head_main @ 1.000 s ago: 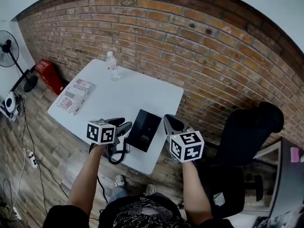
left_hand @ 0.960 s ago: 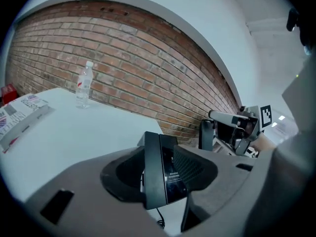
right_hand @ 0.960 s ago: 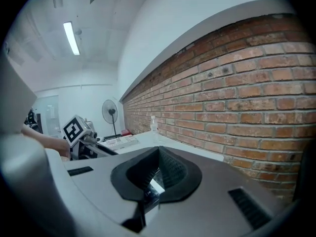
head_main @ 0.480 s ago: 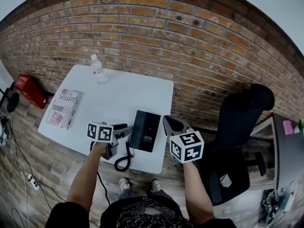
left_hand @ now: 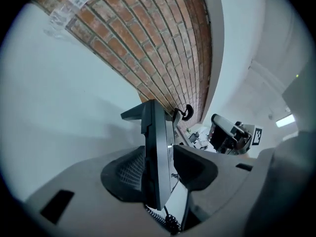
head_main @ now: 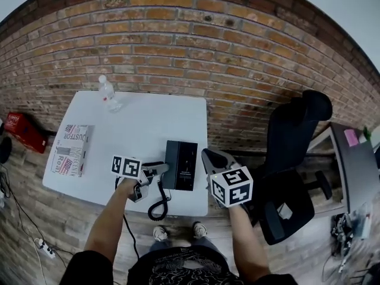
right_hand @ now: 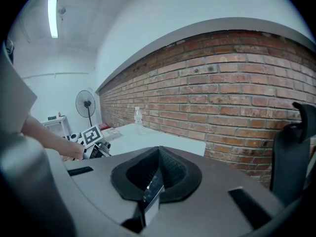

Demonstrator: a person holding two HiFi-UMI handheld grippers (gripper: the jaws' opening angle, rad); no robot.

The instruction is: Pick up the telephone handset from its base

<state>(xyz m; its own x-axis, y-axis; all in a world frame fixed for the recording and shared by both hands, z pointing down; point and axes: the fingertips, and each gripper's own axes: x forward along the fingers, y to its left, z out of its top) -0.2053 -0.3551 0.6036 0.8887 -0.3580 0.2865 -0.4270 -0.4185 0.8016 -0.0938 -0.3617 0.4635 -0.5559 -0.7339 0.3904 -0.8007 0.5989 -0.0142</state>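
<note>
A: What has changed in the last second?

B: Mostly the outlook; the head view has swung along the brick wall. The left tongs [left_hand: 163, 167] stay clamped on the handset [left_hand: 154, 127], and they stand about as far from the base [head_main: 181, 165] as they did.

A: And the cord?

B: The coiled cord [head_main: 158, 205] now hangs in a loop at about 7 o'clock of the base, past the near edge of the desk [head_main: 148, 120]; a second ago it lay bunched closer under the left tongs.

A: What does that mean for the task?

B: I judge the pick-up done, or all but; the handset is off its base and carried by the tongs alone. What is left is only to hold it steady without dragging the base along by the cord.

A: Where is the handset exactly?

B: At 9 o'clock of the base, just beside it, over the near part of the desk; whether it clears the desk top I cannot tell.

A: How does it look?

B: Dark and slim, seen edge-on in the left gripper view; it stands upright between the two ribbed pads, with a lip at its far end and the cord leaving its near end.

A: The right tongs?

B: The right tongs [right_hand: 157, 174] are closed together on nothing; they hang idle at 3 o'clock of the base.
</note>
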